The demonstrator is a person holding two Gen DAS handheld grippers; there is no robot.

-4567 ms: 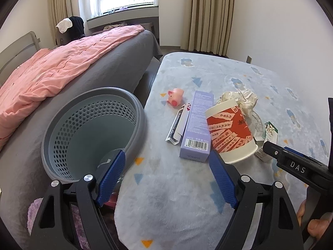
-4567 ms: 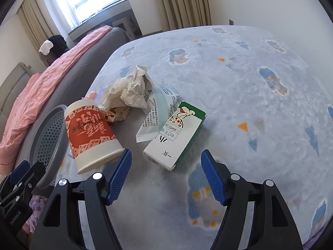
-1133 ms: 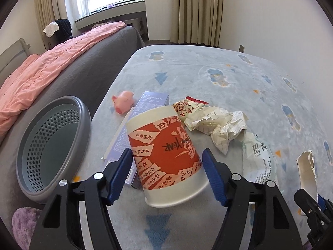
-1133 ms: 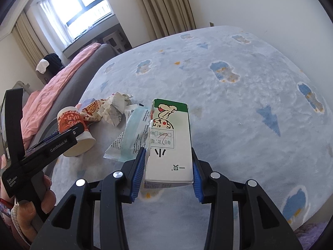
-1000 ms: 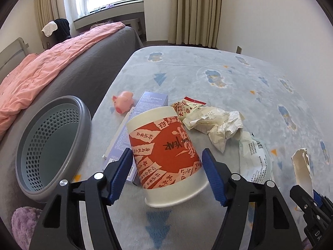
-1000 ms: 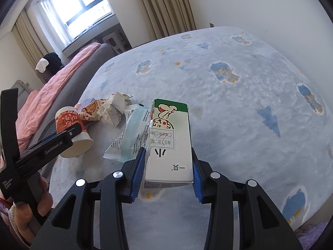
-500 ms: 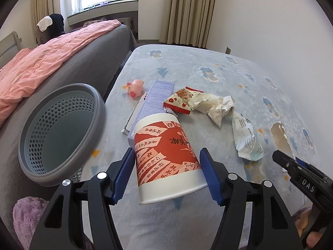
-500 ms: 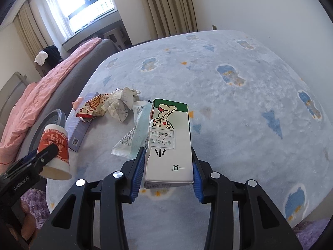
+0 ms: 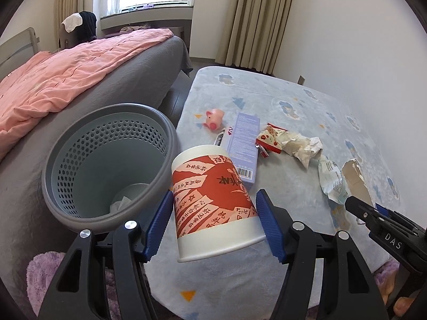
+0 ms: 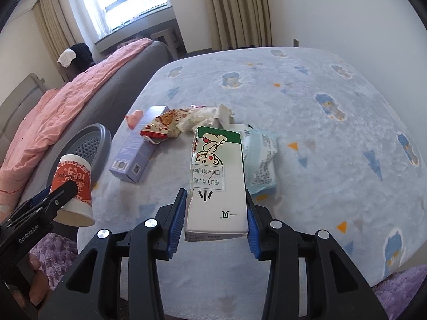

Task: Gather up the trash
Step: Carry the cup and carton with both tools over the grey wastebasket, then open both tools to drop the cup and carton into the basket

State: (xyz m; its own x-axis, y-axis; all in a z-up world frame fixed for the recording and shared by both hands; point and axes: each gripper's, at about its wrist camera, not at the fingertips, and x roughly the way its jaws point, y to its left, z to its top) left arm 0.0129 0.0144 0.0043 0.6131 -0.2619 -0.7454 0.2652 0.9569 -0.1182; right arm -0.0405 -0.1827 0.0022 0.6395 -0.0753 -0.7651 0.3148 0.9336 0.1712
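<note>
My left gripper (image 9: 213, 221) is shut on a red and white paper cup (image 9: 213, 200), held off the table just right of the grey perforated bin (image 9: 106, 165). The same cup (image 10: 72, 186) shows at the left of the right wrist view. My right gripper (image 10: 214, 218) is shut on a white carton with a green top (image 10: 217, 176), lifted above the table. Its torn end (image 9: 353, 178) pokes into the left wrist view. On the patterned table lie a red snack wrapper (image 9: 269, 140), crumpled paper (image 9: 301, 146), a pale plastic packet (image 10: 261, 160) and a purple box (image 9: 244, 144).
A pink pig toy (image 9: 214, 117) sits at the table's far left edge, with a thin dark sachet (image 9: 220, 138) by the box. A bed with a pink quilt (image 9: 53, 80) runs behind the bin. A purple rug (image 10: 58, 250) lies on the floor below.
Both grippers have drawn back and to the left with their loads. The cup has come off the table and now hangs beside the bin, which looms larger in the left wrist view.
</note>
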